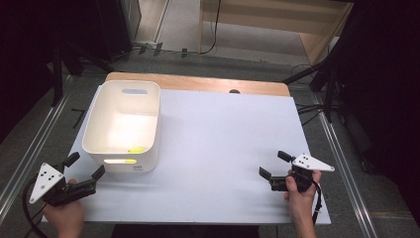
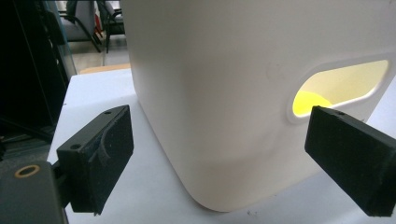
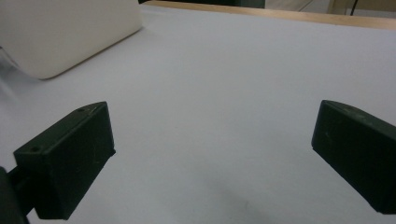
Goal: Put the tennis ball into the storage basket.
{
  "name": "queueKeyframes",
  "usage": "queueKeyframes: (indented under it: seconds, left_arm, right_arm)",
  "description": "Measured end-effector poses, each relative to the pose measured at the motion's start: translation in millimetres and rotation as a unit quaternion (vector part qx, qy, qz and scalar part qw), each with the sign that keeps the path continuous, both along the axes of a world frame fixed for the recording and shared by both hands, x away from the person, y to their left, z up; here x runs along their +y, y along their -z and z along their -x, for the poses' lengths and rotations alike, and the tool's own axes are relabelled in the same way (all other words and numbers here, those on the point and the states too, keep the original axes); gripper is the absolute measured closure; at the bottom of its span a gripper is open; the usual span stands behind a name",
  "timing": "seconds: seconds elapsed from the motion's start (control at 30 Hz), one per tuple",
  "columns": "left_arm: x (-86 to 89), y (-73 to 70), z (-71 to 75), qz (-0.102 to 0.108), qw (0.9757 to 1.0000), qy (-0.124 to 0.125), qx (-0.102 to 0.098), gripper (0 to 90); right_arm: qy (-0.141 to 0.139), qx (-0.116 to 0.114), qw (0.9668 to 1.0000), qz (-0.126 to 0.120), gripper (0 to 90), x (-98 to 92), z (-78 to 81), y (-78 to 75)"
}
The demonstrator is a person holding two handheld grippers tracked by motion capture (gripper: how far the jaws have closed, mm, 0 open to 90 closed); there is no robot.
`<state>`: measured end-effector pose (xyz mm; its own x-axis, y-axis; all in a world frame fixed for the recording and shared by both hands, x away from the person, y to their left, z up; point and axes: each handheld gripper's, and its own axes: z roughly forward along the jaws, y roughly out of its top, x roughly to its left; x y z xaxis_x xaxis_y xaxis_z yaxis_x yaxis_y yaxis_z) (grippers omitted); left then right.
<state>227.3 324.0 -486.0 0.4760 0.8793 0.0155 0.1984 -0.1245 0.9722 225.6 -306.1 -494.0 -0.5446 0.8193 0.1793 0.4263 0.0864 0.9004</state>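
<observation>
Both tools spread, empty, at near tabletop [image 1: 223, 148] edge.
Left tool [image 1: 85, 166] faces bin [image 1: 106, 119] holding yellow item [image 1: 135, 149]; right tool [image 1: 274, 164] stands well apart.

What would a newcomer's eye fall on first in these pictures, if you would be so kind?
Most likely the white bin at the left of the white table, with a small yellow thing glowing on its floor near the front wall and through the handle slot. Next, the two black grippers at the table's near edge: the left gripper open beside the bin's near corner, the right gripper open over bare table.
</observation>
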Motion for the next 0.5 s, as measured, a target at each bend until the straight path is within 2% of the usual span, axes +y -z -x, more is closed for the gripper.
queueKeyframes:
  seconds: [0.5]
  left_arm:
    - [0.7, 0.0, -0.6, 0.007, 1.0000, -0.001, 0.000, 7.9]
  right_arm:
    - [0.021, 0.007, 0.9997, -0.002, 0.0, -23.1, 13.5, 13.2]
